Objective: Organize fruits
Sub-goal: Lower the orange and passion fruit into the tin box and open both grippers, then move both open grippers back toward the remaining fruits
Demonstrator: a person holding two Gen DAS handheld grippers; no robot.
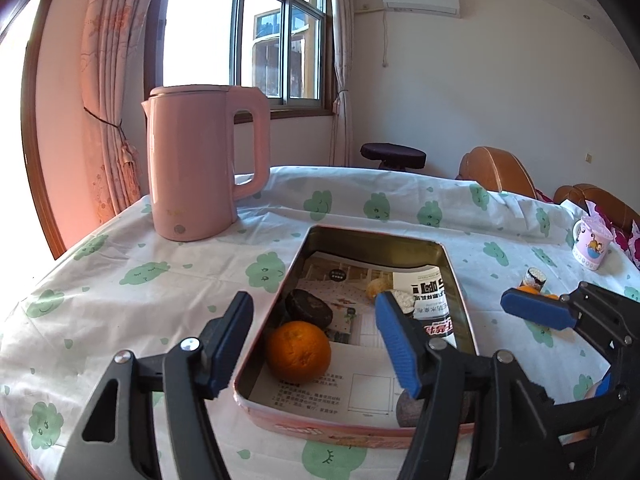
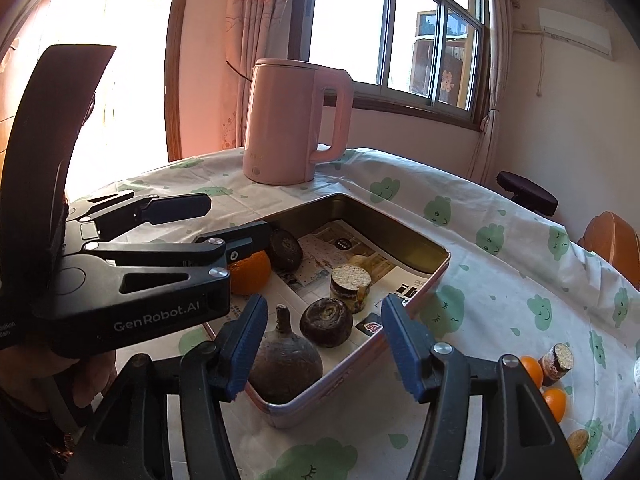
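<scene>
A pink tin [image 1: 376, 234] [image 2: 396, 224] lined with printed paper lies on the table. My left gripper [image 1: 316, 344] is open over its near left corner. An orange [image 1: 298, 352] [image 2: 250, 272] rests on the paper between the fingers, with a gap on each side. My right gripper [image 2: 324, 352] is open at the tin's near end, straddling a dark round fruit with a stem [image 2: 286, 364]. That fruit sits close beside the left pad; the right pad is well clear of it. Another dark round fruit [image 2: 328, 322], a dark disc [image 1: 308, 306] and a crumb-topped cylinder [image 2: 350, 286] also lie inside.
A pink kettle [image 1: 200, 168] [image 2: 292, 124] stands behind the tin. Two loose oranges [image 2: 532, 370] and a small cylinder [image 2: 558, 360] lie on the cloth right of the tin. A mug [image 1: 592, 244] stands at the far right edge. Chairs ring the table's far side.
</scene>
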